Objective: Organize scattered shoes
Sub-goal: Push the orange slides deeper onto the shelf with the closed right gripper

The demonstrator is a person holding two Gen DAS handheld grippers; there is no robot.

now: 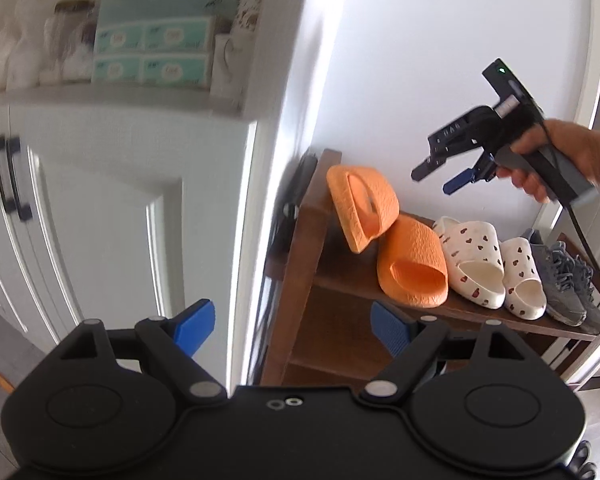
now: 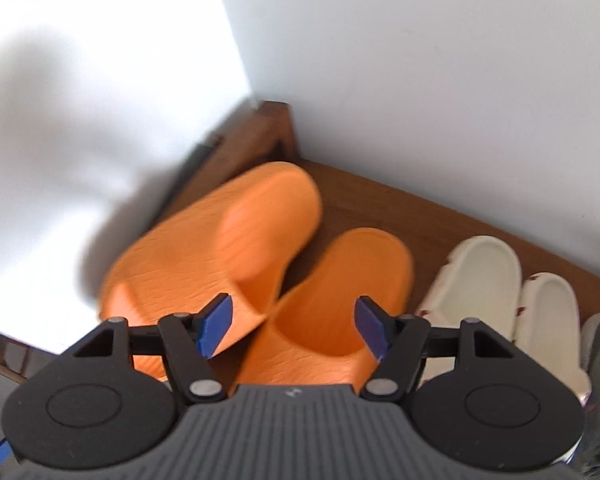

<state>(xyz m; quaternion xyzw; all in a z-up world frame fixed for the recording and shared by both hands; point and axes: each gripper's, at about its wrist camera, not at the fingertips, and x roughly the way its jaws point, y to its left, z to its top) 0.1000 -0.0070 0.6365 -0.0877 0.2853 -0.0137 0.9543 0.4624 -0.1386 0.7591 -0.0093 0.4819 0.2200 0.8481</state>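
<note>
The wooden shoe rack [image 1: 300,248] shelf is filled side to side: a tilted orange slipper [image 1: 360,206] against the rack's side post, its mate [image 1: 414,266], heart-print slippers [image 1: 474,260], grey sneakers [image 1: 564,280]. Above them, open space before the white wall [image 1: 440,60].

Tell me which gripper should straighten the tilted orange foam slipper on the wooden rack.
Right. The right gripper hangs open just above the tilted orange foam slipper, which leans on its mate; the left gripper sits farther back.
</note>
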